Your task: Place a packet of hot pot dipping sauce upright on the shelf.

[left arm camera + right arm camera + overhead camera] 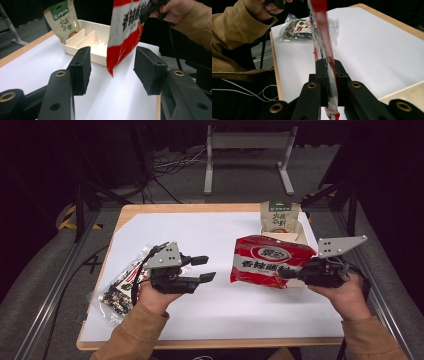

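The right gripper grasps the red snack bag by its edge above the tabletop, hiding most of the white divided tray. The left gripper is released, empty.

- In the left gripper view, the top of the red snack bag is cut off by the upper edge.
- In the high view, most of the white divided tray is hidden behind that bag.
- The clear packet is partly covered by the bag's edge in the right gripper view.

Dark room w/ grey floor. Metal stand behind the desk, cables beside it.
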`<state>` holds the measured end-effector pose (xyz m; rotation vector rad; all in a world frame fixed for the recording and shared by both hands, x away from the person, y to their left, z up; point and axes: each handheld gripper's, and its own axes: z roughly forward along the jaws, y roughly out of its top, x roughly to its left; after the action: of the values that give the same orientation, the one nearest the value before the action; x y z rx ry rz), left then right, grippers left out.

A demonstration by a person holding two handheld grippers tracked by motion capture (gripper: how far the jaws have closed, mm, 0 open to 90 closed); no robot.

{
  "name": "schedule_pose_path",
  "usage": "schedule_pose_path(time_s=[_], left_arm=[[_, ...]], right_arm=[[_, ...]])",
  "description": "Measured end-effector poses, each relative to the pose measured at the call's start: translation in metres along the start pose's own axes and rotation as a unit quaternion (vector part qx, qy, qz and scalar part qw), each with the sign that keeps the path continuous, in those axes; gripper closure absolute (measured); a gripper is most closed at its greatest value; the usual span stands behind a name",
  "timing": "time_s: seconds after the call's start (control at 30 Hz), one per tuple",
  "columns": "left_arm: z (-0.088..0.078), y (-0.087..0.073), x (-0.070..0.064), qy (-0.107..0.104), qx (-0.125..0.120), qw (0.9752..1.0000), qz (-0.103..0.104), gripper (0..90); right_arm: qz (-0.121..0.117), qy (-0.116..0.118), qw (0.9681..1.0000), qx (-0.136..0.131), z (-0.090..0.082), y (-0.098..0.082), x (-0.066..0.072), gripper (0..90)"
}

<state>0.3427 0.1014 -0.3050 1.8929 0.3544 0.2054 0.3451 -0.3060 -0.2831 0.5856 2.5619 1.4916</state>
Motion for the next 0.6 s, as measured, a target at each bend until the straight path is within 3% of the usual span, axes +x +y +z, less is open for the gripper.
schedule_pose_path(time_s=[0.07, 0.13, 0.33, 0.6], left_arm=[[-0.001, -0.008, 0.001, 0.005, -0.007, 0.9999, -0.011, 47.4], [0.000, -0.012, 0.003, 0.013, 0.005, 0.9998, -0.014, 45.9], [0.001, -0.019, 0.007, 0.014, 0.003, 0.9995, -0.027, 44.9], [-0.001, -0.025, 0.012, 0.021, 0.005, 0.9993, -0.032, 43.2]], right_arm=[[0.003, -0.003, 1.0000, 0.001, -0.003, 0.003, -0.003, 85.5], [0.003, -0.007, 1.0000, 0.002, -0.006, 0.007, -0.006, 85.5], [0.002, -0.024, 0.9997, 0.008, -0.013, 0.015, -0.015, 85.4], [-0.004, -0.052, 0.9985, 0.014, -0.023, 0.024, -0.033, 85.4]])
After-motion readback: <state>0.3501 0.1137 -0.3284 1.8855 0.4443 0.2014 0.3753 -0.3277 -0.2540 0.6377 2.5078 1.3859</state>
